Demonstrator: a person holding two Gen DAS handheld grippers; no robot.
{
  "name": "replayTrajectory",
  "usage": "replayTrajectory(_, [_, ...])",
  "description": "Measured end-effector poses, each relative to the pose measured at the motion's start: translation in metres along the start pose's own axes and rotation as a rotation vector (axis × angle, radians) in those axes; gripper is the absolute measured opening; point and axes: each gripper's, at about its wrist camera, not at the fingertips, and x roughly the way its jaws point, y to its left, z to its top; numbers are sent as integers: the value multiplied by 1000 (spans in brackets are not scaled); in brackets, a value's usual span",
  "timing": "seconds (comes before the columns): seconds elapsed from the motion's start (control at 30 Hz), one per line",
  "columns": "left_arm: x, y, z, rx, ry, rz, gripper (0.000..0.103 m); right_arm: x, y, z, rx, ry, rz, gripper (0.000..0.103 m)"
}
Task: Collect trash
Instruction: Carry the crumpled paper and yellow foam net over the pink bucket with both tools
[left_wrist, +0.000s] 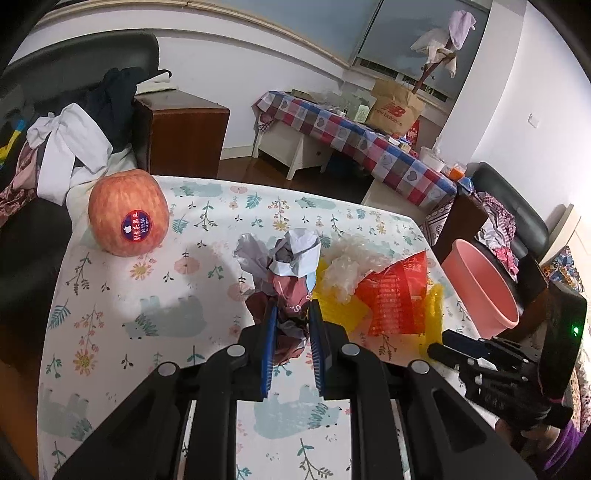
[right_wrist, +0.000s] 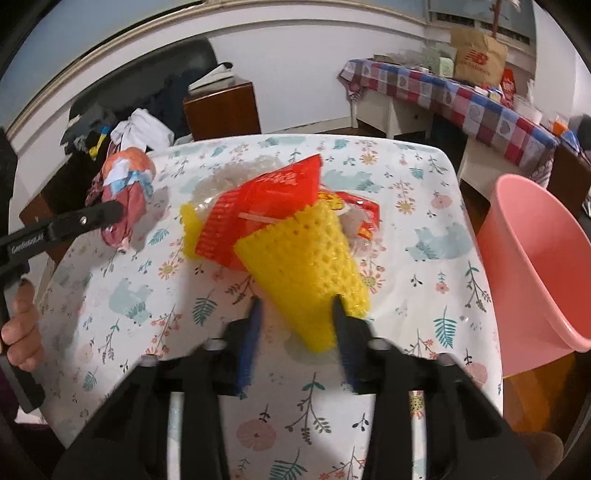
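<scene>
My left gripper (left_wrist: 291, 308) is shut on a crumpled wad of paper (left_wrist: 290, 266), white, grey and dark red, on the floral tablecloth (left_wrist: 147, 325). The wad also shows in the right wrist view (right_wrist: 125, 192). My right gripper (right_wrist: 297, 301) is open, its fingers on either side of the near end of a yellow foam net (right_wrist: 303, 266). Behind the net lie a red mesh wrapper (right_wrist: 266, 199), clear crumpled plastic (left_wrist: 345, 271) and a red snack packet (right_wrist: 364, 210). A pink bin (right_wrist: 535, 266) stands off the table's right edge.
An apple (left_wrist: 128, 212) with a blue sticker sits at the table's far left. Clothes are piled on a dark chair (left_wrist: 55, 155) behind it. A wooden cabinet (left_wrist: 188, 129) and a checked-cloth table (left_wrist: 362, 140) stand farther back.
</scene>
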Motion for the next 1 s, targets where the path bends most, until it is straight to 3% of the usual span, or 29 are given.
replayTrajectory(0.13, [-2,-3,0,5,0,-5,16,-5,-7,-1,20,-17,5,12])
replayTrajectory(0.6, [-16,-35,1,28,-20,-71,16,-55,-39,1,142,-156,98,11])
replayTrajectory(1.0, [0,-116,4,166,4,-184,16,-90,-109,-7,299,-252,36,11])
